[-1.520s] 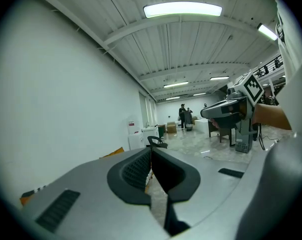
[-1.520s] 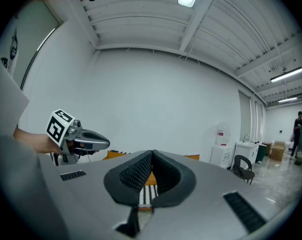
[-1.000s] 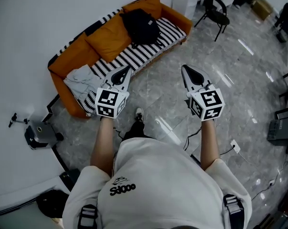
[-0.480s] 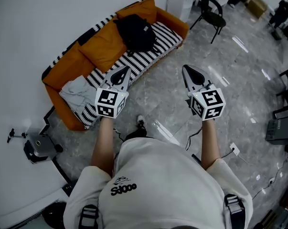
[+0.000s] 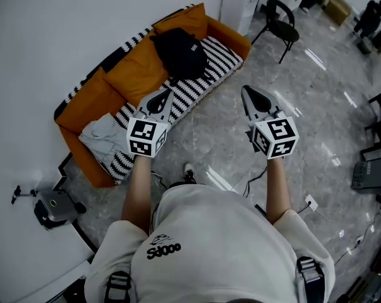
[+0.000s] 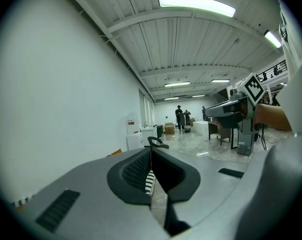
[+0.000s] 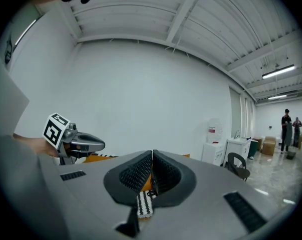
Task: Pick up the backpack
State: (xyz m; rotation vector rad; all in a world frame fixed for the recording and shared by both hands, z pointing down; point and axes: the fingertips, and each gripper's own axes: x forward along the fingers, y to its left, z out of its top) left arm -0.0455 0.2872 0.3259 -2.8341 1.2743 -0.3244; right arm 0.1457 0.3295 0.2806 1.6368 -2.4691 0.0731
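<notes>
A black backpack (image 5: 179, 51) lies on the striped seat of an orange sofa (image 5: 95, 96), leaning against the back cushions near its right end. My left gripper (image 5: 163, 95) is shut and empty, held over the sofa's front edge, short of the backpack. To its right my right gripper (image 5: 248, 93) is also shut and empty, over the marble floor. In the left gripper view the jaws (image 6: 151, 151) meet tip to tip; the right gripper view shows the same at its jaws (image 7: 153, 154). The backpack is hidden behind the jaws in both gripper views.
A grey blanket (image 5: 103, 128) is heaped on the sofa's left end. A black chair (image 5: 282, 27) and a white cabinet (image 5: 241, 2) stand beyond the sofa's right end. Cables and a floor socket (image 5: 310, 199) lie at the right. A small machine (image 5: 51, 204) sits by the wall.
The person has walked toward the sofa with both grippers carried level in front. The sofa and backpack now sit nearer the left gripper. Both grippers stayed shut.
</notes>
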